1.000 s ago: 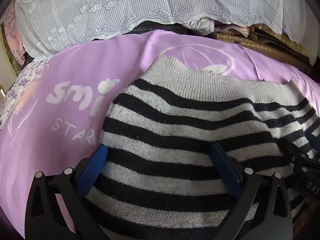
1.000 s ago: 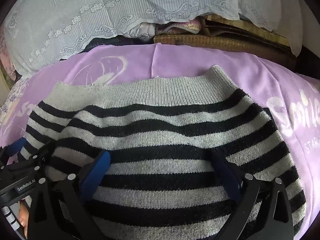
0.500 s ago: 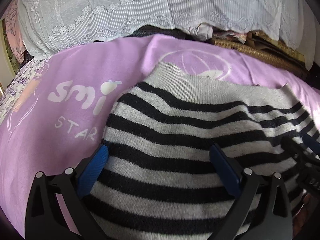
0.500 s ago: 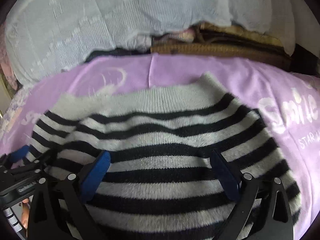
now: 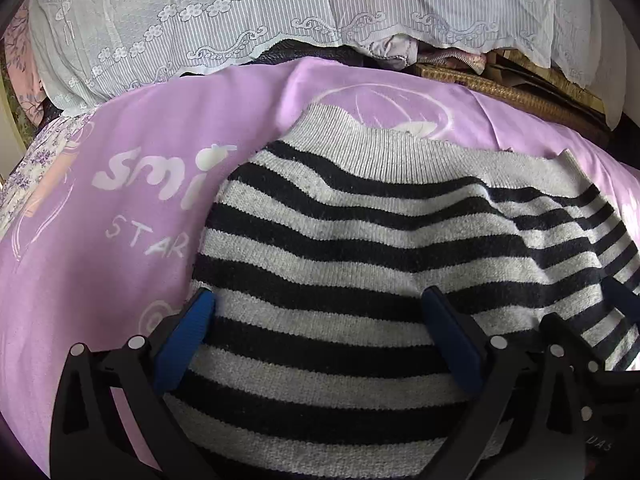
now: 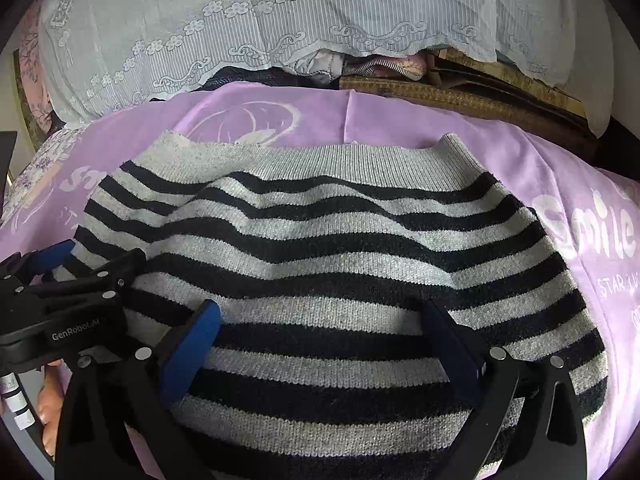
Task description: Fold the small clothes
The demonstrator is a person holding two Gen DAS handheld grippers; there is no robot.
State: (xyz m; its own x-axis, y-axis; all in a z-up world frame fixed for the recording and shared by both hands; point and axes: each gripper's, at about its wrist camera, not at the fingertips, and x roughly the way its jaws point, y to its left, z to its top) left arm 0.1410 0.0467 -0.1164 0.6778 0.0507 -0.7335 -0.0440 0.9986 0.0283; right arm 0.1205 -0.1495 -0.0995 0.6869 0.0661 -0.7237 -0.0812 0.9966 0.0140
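Observation:
A grey and black striped knit sweater (image 5: 360, 240) lies folded on a lilac blanket (image 5: 120, 240), its plain ribbed band at the far edge. My left gripper (image 5: 316, 298) is open, blue pads spread wide over the sweater's near left part. My right gripper (image 6: 320, 311) is open too, over the near right part of the sweater (image 6: 320, 240). The two sit side by side: the right gripper (image 5: 588, 312) shows at the left wrist view's right edge, and the left gripper (image 6: 88, 258) at the right wrist view's left edge. The sweater's near edge is hidden below both views.
The lilac blanket (image 6: 580, 184) carries white "Smile" lettering. Behind it a white lace cloth (image 5: 280, 12) covers a pile of bedding and a woven mat (image 6: 460, 96). A hand (image 6: 48, 400) holds the left gripper's handle. Floral fabric (image 5: 44, 156) lies at the far left.
Both views shifted slightly over the sweater. In the right wrist view the left gripper has moved up a little. Both grippers stayed open.

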